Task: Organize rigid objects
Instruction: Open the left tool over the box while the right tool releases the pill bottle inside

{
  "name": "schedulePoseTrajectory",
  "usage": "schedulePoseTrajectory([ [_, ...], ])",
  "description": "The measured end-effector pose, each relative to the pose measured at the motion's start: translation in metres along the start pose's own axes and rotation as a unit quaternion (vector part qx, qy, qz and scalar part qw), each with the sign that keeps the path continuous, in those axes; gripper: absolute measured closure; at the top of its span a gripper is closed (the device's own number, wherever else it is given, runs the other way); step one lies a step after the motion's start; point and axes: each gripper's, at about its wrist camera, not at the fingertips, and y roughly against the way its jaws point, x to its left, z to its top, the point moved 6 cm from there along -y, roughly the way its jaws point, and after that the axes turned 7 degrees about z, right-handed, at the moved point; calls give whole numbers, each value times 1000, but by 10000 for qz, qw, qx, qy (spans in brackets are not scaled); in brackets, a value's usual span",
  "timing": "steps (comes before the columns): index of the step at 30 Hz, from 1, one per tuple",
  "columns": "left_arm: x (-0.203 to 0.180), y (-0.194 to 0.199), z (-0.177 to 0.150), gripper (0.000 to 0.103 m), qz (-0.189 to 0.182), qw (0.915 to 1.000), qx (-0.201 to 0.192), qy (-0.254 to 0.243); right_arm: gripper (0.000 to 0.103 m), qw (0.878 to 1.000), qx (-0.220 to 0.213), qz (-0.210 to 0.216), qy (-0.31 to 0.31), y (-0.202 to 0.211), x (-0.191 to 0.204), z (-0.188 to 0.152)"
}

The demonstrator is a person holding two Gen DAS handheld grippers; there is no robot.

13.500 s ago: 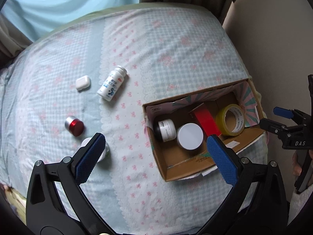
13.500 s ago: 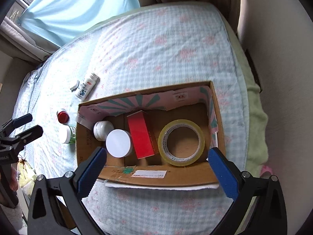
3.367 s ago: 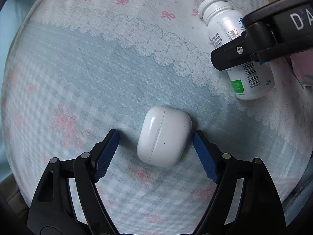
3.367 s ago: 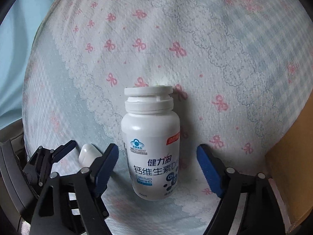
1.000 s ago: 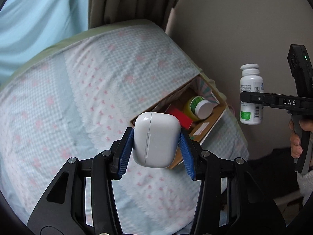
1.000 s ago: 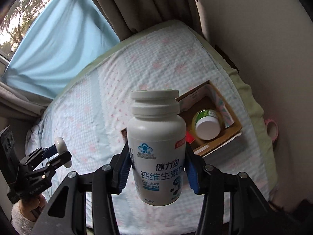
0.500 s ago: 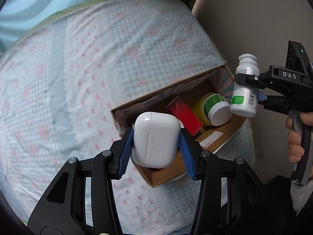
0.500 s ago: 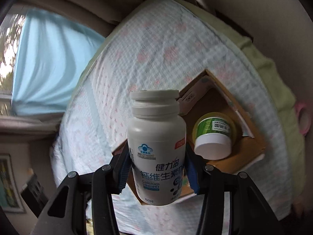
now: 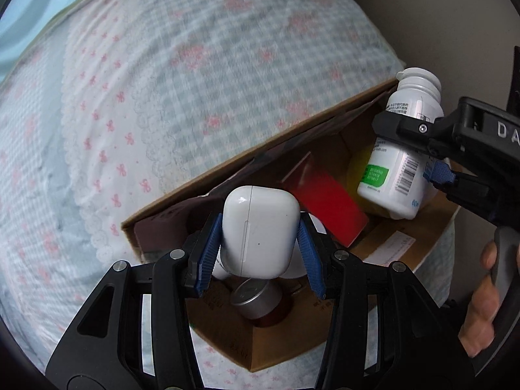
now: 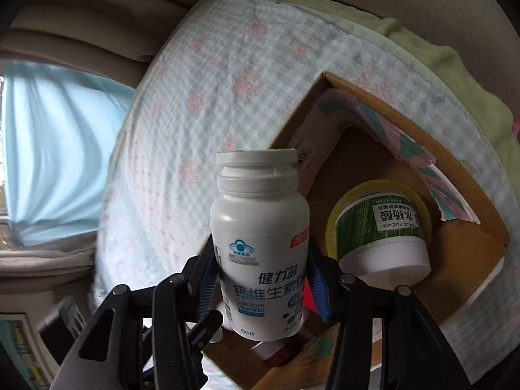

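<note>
Earbud case (image 9: 260,230), white and glossy, is clamped between the blue pads of the left tongs (image 9: 260,237), its seam running top to bottom; it hangs over the near-left end of the cardboard box (image 9: 292,341), above the box's open top. Under it inside the box lies a small jar with a silver lid and dark red body (image 9: 256,302), and a white round thing shows partly behind the case.

Toward the far right end of the box, a white vitamin bottle (image 10: 260,260) with a white cap and blue print is clamped at its lower body by the right tongs (image 10: 260,279), cap pointing away from the handle. In the left wrist view the same bottle (image 9: 399,162) sits tilted over the box's right part, with a green patch and a barcode on its label, and the right tongs' black frame (image 9: 455,149) crosses it. A hand (image 9: 484,305) grips that handle just outside the box's right side.

Within the box, a red carton (image 9: 325,195) lies between the two held things. At the box's right end a green-labelled jar with a white lid (image 10: 380,237) rests in a yellow tape roll (image 10: 334,227).

The box stands on a bed covered in a pale blue checked sheet (image 9: 162,81) with pink bows; past the box's far side a green blanket edge (image 10: 422,52) and a beige wall show.
</note>
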Motion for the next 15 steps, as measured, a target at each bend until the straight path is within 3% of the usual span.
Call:
schedulePoseTrajectory([
  [7,-6,-15,-6,60,179,9995,111,-227,57,9984,250,-346,371,-19,1,-12],
  [10,-11,-10,-2,59,233,9991,-31,-349,57,9966,355,-528,515,-25,4,-9],
  [11,-12,-7,1,52,305,9987,-99,-408,57,9949,443,-655,631,-28,6,-9],
  [12,-14,-5,2,23,350,9983,-140,-455,55,9927,540,-743,780,-29,10,-9],
  [13,-15,0,4,5,374,9977,-233,-516,48,9910,636,-736,921,-30,14,-9],
  [15,-18,11,3,0,323,9969,-404,-585,20,9881,894,-376,1193,-30,25,-10],
])
